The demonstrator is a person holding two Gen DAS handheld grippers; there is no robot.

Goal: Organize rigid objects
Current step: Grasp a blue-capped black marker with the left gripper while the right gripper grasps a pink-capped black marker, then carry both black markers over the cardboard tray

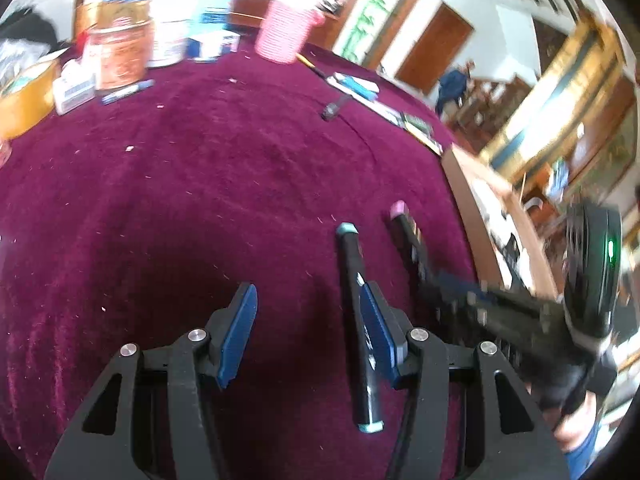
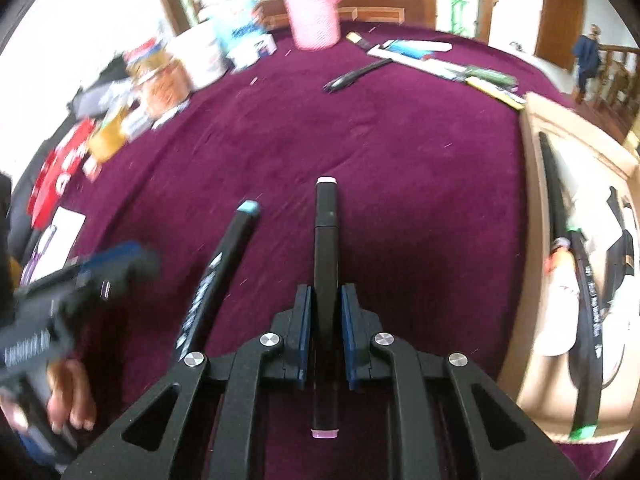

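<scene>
In the right wrist view my right gripper [image 2: 325, 292] is shut on a black marker with pink end caps [image 2: 326, 216], which points straight ahead along the fingers over the maroon cloth. A second black marker with teal caps [image 2: 224, 264] lies on the cloth just to its left. In the left wrist view this teal-capped marker [image 1: 354, 264] lies between the fingers of my open left gripper [image 1: 308, 292], close against the right pad. The left pad stands well apart from it. To the right, blurred, is the right gripper [image 1: 452, 288] with the pink-capped marker [image 1: 404, 224].
A pink mesh cup [image 2: 314, 16] stands at the far edge, with tins and boxes [image 2: 172, 76] to its left. A black pen [image 2: 352, 74] and flat packets [image 2: 440, 60] lie at the far right. A shallow cardboard box [image 2: 536, 184] holding black markers sits at the right.
</scene>
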